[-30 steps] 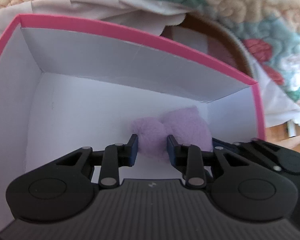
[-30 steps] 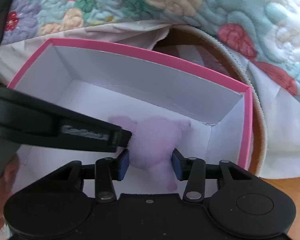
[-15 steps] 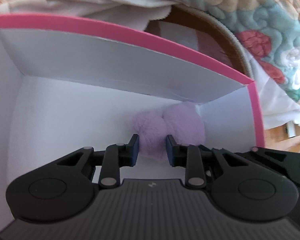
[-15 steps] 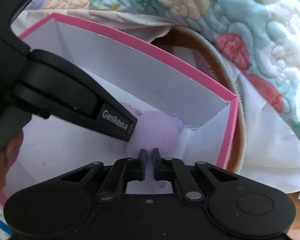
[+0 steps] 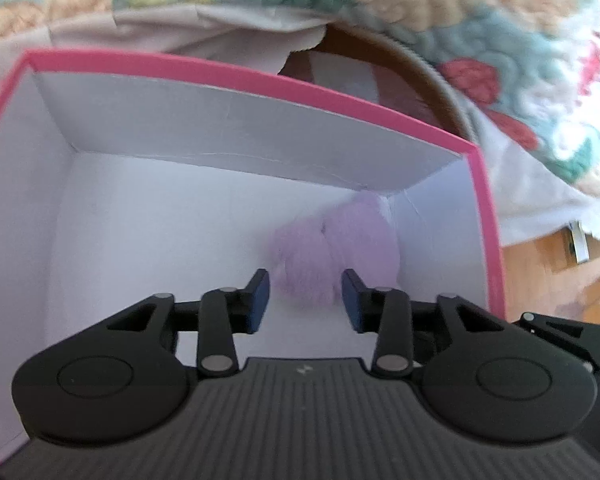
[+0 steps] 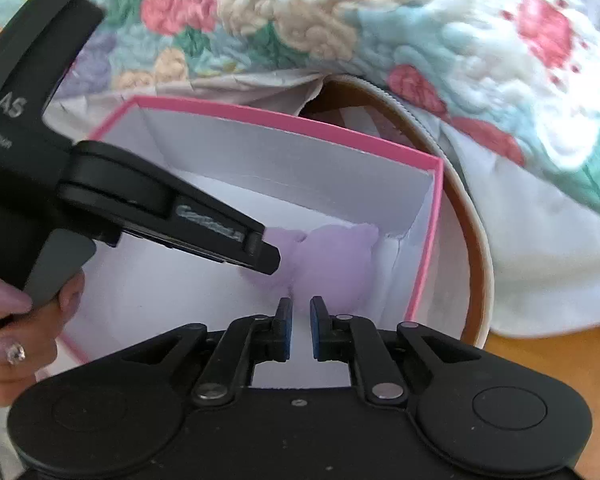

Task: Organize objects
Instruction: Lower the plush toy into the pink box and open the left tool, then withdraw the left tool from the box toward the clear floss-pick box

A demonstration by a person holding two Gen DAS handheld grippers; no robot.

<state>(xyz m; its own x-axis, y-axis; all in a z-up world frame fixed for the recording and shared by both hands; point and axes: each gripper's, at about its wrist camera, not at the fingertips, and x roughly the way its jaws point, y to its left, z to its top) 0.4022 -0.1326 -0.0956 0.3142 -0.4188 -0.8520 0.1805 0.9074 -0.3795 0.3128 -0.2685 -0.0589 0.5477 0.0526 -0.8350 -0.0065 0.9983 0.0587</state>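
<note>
A lilac plush toy (image 5: 332,248) lies on the floor of a pink-rimmed white box (image 5: 260,80), pressed into its far right corner. My left gripper (image 5: 305,300) hangs above the box with its jaws opening; the plush shows between the blue pads, a little beyond them, and neither pad touches it. In the right wrist view the same plush (image 6: 332,264) sits beyond my right gripper (image 6: 300,322), which is shut with nothing between its fingers. The left gripper (image 6: 266,258) reaches in from the left there, its tip beside the plush.
A flowered quilt (image 6: 380,20) drapes behind and to the right of the box (image 6: 428,240). A round brown-rimmed container (image 6: 476,264) with white lining stands against the box's right side. A hand (image 6: 16,320) holds the left gripper's handle. Wooden surface (image 5: 548,264) shows at the right.
The left jaws have widened off the plush and the gripper has drawn back and up. The right jaws went from around the plush to shut, and that gripper pulled back.
</note>
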